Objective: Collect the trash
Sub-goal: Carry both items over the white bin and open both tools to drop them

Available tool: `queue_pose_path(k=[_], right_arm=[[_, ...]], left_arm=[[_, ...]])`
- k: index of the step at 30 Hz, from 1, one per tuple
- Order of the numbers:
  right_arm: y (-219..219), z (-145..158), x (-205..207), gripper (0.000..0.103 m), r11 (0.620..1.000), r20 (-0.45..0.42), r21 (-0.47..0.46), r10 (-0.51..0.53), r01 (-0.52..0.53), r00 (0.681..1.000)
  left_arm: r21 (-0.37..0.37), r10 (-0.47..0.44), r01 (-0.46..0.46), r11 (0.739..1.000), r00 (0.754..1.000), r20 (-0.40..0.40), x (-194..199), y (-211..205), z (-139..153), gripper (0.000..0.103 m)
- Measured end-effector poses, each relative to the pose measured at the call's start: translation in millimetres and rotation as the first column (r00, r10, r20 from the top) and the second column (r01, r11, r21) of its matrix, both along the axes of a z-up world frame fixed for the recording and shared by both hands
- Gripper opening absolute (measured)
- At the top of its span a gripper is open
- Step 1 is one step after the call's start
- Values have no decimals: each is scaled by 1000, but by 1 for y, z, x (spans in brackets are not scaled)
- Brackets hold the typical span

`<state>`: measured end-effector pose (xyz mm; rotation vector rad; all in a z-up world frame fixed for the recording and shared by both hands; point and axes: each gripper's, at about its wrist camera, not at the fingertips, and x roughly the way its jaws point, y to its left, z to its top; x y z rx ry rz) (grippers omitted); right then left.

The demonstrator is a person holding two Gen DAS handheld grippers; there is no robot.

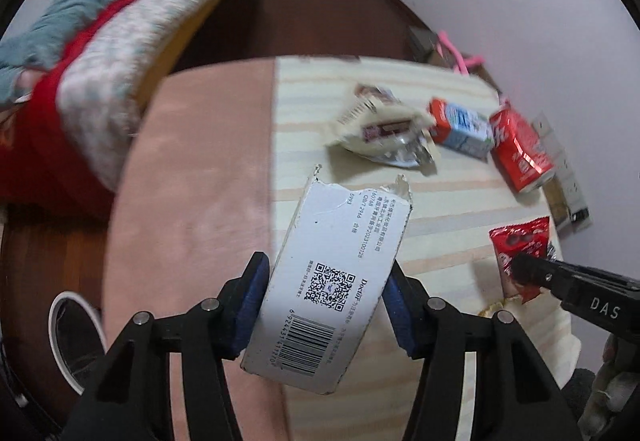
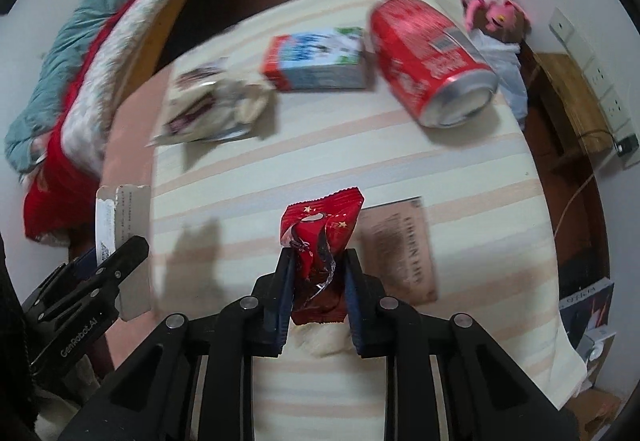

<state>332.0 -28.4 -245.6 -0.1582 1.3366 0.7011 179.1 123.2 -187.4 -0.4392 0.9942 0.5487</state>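
Trash is in both grips at once: the left tongs are closed on a torn white box, the right tongs pinched shut on a crumpled red wrapper, both lifted over the striped worktop. Next, I judge, comes carrying them to a bin, possibly the white-rimmed one at lower left. A can, a carton and a crumpled bag lie uncollected at the worktop's far side.

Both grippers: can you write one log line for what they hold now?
left hand-held gripper: shut on white box | right hand-held gripper: shut on red wrapper | left on cloth: can, carton
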Motion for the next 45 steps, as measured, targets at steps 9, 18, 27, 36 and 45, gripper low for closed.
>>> queue_pose_path(k=[9,18,27,36,45], right_arm=[[44,60,-88,24,983,35,112,146,-149,989],[136,103,-196,24,913,58,197,352,-357,934],[257,93,-323,24,807,12,197,565,-556,825],[377,-4,-423,24,739,-118,83,674,-669,730],[435,-108,-472,24,700,-236,-63,682,-711,692]], left_arm=[[-24,136,-134,991,983,123,-100,42,54,52],[58,288,-304,951,937,197,-213,97,95,52],[4,480,-491,871,853,205,-329,178,73,52],[-324,673,-628,707,739,35,-442,278,-66,52],[-463,714,-669,581,692,-102,-480,312,-169,53]])
